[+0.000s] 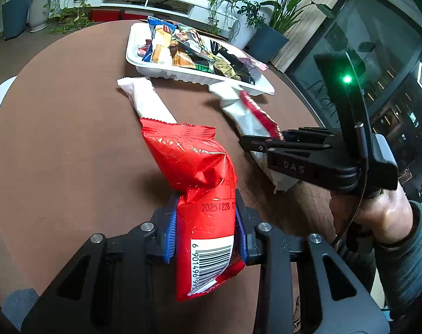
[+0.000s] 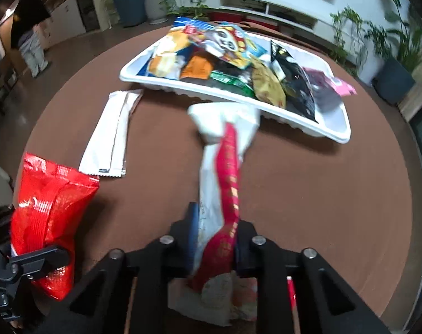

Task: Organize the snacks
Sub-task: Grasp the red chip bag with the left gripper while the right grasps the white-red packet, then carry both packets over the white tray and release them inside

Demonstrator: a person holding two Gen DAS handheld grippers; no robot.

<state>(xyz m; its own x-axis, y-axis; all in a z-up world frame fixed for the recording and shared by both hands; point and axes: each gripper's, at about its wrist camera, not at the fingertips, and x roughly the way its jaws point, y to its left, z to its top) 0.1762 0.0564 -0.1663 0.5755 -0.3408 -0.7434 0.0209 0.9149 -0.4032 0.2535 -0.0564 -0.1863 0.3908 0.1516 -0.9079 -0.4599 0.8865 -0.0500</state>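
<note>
My left gripper [image 1: 206, 217] is shut on a red foil snack packet [image 1: 197, 172], held above the brown table; the same red packet [image 2: 52, 211] shows at the left of the right wrist view. My right gripper [image 2: 215, 231] is shut on a white-and-red snack packet [image 2: 225, 172], which points toward the white tray [image 2: 333, 133]. From the left wrist view that packet [image 1: 247, 111] and the right gripper [image 1: 269, 142] sit to the right of the red packet. A plain white packet [image 1: 145, 100] lies flat on the table in front of the tray [image 1: 161, 72].
The tray is heaped with several mixed snack packets [image 2: 233, 61]. The round brown table [image 2: 322, 194] has bare surface around the tray. A hand and grey sleeve [image 1: 386, 217] hold the right gripper. Potted plants [image 1: 277, 14], white shelving and a person [image 2: 30, 41] stand beyond the table.
</note>
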